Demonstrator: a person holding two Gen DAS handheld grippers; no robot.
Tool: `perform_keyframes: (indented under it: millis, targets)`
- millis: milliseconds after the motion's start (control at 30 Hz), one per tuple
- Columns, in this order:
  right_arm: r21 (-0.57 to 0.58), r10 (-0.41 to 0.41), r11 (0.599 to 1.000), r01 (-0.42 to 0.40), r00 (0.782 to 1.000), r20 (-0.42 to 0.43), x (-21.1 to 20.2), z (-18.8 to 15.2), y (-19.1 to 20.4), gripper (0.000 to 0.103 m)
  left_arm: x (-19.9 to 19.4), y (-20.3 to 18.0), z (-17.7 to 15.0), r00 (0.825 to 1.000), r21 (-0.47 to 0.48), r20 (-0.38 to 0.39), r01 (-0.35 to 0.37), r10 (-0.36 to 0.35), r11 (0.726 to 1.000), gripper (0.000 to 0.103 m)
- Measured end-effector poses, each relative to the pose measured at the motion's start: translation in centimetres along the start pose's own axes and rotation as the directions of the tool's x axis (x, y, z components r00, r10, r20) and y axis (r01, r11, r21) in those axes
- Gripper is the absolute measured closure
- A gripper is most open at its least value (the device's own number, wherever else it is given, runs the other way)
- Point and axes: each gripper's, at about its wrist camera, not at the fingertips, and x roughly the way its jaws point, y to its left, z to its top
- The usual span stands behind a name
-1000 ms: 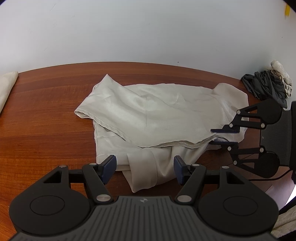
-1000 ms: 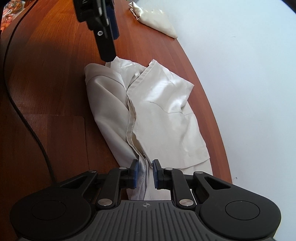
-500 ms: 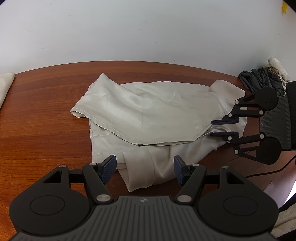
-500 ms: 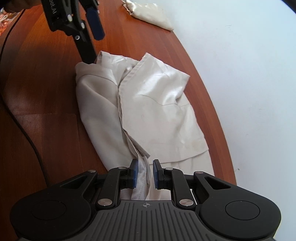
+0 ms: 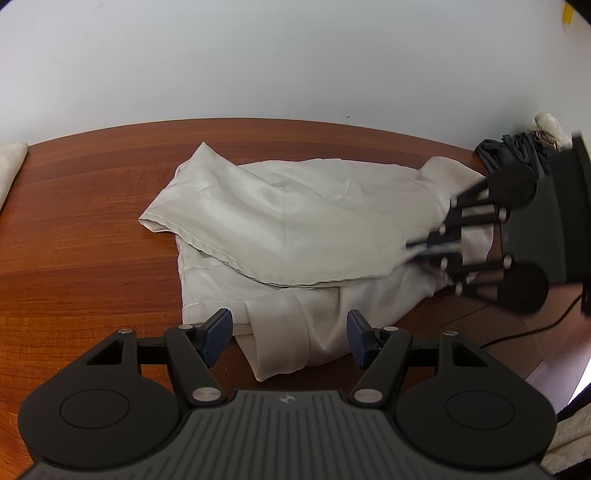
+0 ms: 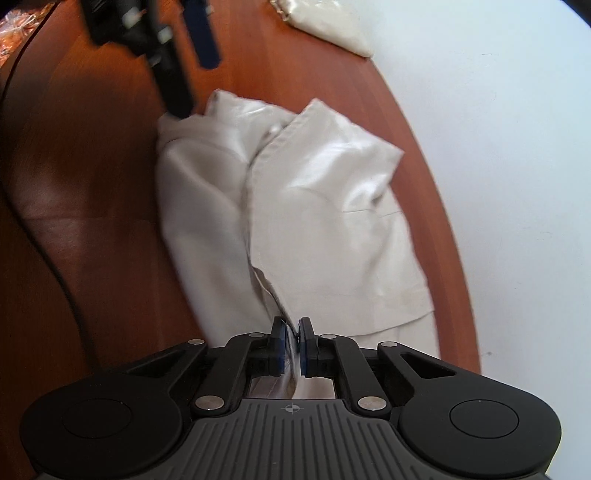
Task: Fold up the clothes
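A cream garment (image 5: pixel 295 236) lies crumpled and partly folded on the brown wooden table (image 5: pixel 74 229). My left gripper (image 5: pixel 290 332) stands open just above its near folded edge, the cloth lying between and below the blue pads without touching them. At the garment's right end my right gripper (image 5: pixel 424 247) looks blurred. In the right wrist view the same garment (image 6: pixel 325 206) stretches away from my right gripper (image 6: pixel 293 341). Its jaws are closing, and the pads pinch a thin hem of the cloth. The left gripper (image 6: pixel 195 88) hangs over the far end.
A dark grey heap of clothes (image 5: pixel 517 151) sits at the table's back right. Another cream cloth (image 5: pixel 11 166) lies at the far left, seen again as cream cloth (image 6: pixel 328 22). A black cable (image 6: pixel 48 251) runs over the table. A white wall bounds the far edge.
The right gripper's jaws have narrowed onto the cloth hem, and it has shifted inward over the garment's right end. The left gripper has kept still and open.
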Motion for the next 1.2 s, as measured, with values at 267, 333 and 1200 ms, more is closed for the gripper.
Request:
perform_keyframes:
  millis: [267,333,1200]
  targets:
    - [-0.048,-0.168,0.984,0.17,0.985,0.035,-0.6,1.4,-7.9,0.095,-0.8,-0.1,0.9,0.999,0.004,0.05,0.008,-0.009,1.0,0.03]
    - [-0.074,-0.218,0.973,0.22,0.975,0.04,-0.2,1.8,-10.0,0.095,-1.3,0.0,1.6,0.997,-0.013,0.08,0.017,-0.016,1.0,0.03]
    - [-0.134,-0.299,0.941,0.309,0.95,0.092,13.8,5.5,-24.1,0.051,2.5,0.3,7.4,0.997,-0.085,0.069,0.029,-0.023,0.996,0.03]
